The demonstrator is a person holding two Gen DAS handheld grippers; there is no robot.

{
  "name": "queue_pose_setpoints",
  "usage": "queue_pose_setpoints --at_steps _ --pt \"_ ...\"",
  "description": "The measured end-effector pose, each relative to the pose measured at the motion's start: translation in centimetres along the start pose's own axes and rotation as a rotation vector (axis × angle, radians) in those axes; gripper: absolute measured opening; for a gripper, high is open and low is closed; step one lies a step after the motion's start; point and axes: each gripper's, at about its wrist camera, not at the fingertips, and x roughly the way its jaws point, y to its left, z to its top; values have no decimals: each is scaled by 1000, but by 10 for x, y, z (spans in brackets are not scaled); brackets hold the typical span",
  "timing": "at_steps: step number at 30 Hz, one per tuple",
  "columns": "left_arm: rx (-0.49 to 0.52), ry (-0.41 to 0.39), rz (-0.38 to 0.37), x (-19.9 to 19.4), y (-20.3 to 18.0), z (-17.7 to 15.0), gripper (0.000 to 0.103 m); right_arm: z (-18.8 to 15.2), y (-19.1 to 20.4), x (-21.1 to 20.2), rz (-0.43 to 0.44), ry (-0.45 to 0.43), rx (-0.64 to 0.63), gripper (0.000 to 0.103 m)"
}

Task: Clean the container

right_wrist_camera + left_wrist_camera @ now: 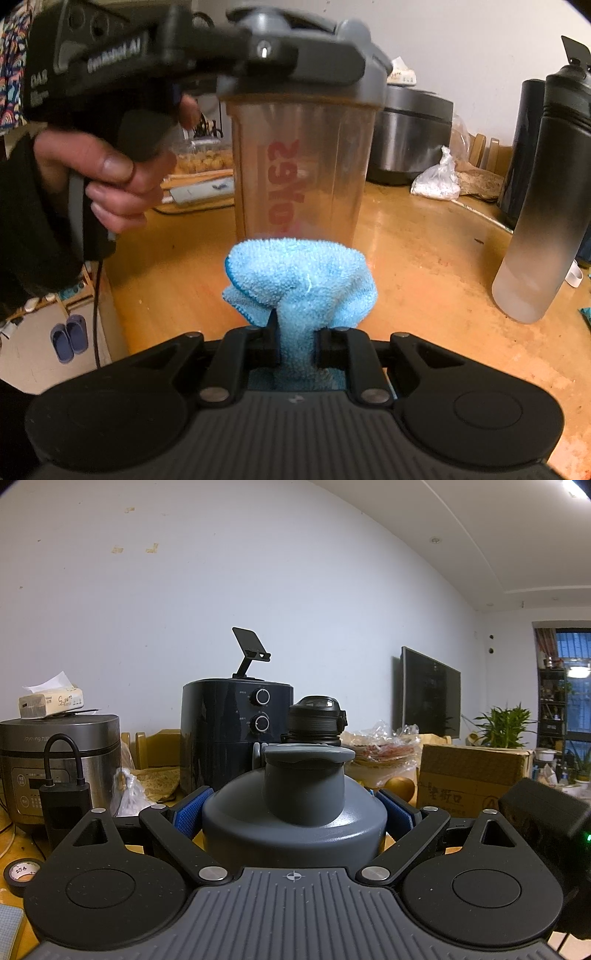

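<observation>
Wooden counter, my left claw clamped on grey-lidded clear shaker, seemingly empty, my right claw pinching blue cloth.

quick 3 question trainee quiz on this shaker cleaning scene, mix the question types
1. True or false: the right tool is shut on the blue cloth.
2. Where does the left tool grip the shaker bottle? A) at its grey lid B) at its base C) not at all
3. Fill in: the tall bottle standing on the wooden table fades from black to ____.

Key: 1 true; 2 A; 3 frosted white
</observation>
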Motion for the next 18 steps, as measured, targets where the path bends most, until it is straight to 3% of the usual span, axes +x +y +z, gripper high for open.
queue_pose_setpoints --at_steps 18 --pt "0 5 4 -1 0 1 95 24 0 -57 -8 -337 41 10"
